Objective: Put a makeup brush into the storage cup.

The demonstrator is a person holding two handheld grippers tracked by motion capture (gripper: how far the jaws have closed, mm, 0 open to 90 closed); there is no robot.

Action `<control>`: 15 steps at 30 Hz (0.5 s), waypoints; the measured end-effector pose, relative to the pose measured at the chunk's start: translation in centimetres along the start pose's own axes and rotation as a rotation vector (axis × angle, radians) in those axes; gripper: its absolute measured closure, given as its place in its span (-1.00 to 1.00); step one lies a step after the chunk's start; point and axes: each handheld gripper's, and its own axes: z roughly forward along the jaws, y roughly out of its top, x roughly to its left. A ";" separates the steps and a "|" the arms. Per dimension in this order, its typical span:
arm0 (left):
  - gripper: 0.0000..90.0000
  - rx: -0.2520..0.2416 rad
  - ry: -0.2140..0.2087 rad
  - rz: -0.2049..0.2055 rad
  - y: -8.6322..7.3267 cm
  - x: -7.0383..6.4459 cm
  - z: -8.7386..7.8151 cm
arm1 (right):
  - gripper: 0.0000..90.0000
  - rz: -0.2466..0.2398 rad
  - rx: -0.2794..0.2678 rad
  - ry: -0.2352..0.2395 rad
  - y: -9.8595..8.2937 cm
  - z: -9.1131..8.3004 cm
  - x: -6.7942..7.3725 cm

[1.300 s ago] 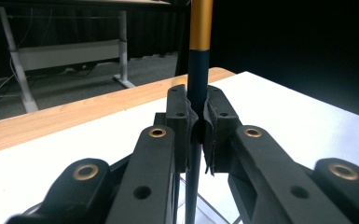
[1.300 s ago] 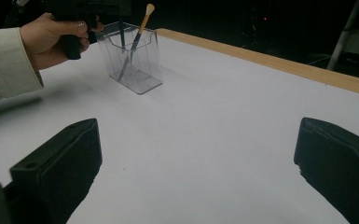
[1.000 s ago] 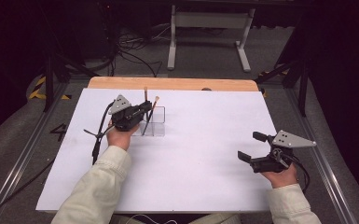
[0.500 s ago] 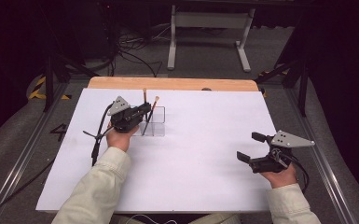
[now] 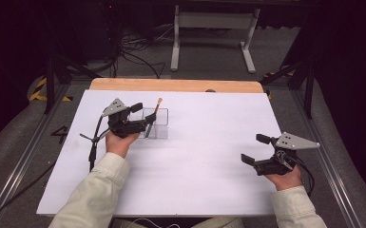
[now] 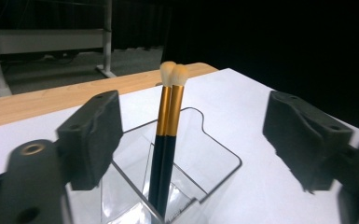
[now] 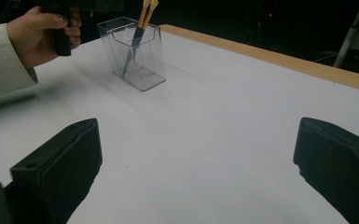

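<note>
— White sheeting covers the table, with a strip of bare wood along its far edge and dark floor with cables beyond. Where are the claws?

— The left gripper hangs just over the clear holder, which stands on the sheet directly beneath and ahead of its jaws. In the left gripper view the two jaws stand wide apart, one on each side of the holder, and neither touches anything.

— And the brushes?

— Two brushes stand side by side in the holder, dark handles below, gold ferrules and pale tips above. They rise between the left gripper's jaws, leaning a little, clear of both pads.

— The other claw?

— The right gripper sits low over bare sheet, well apart from the holder. Its jaws gape wide with nothing between them. From the right gripper view, the holder lies far ahead and off to the left, next to the person's left hand.
</note>
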 end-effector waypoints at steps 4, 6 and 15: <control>-0.77 0.007 -0.016 0.059 0.1 -0.6 -1.5 | -0.97 -0.003 -0.003 -0.004 0.1 0.2 -0.1; -0.81 0.005 -0.024 0.073 0.2 -0.9 -2.3 | -0.98 -0.005 -0.006 -0.004 0.1 0.3 -0.1; -0.89 -0.002 -0.059 0.065 0.2 -1.3 -5.7 | -0.99 -0.010 -0.006 -0.010 0.2 0.4 -0.2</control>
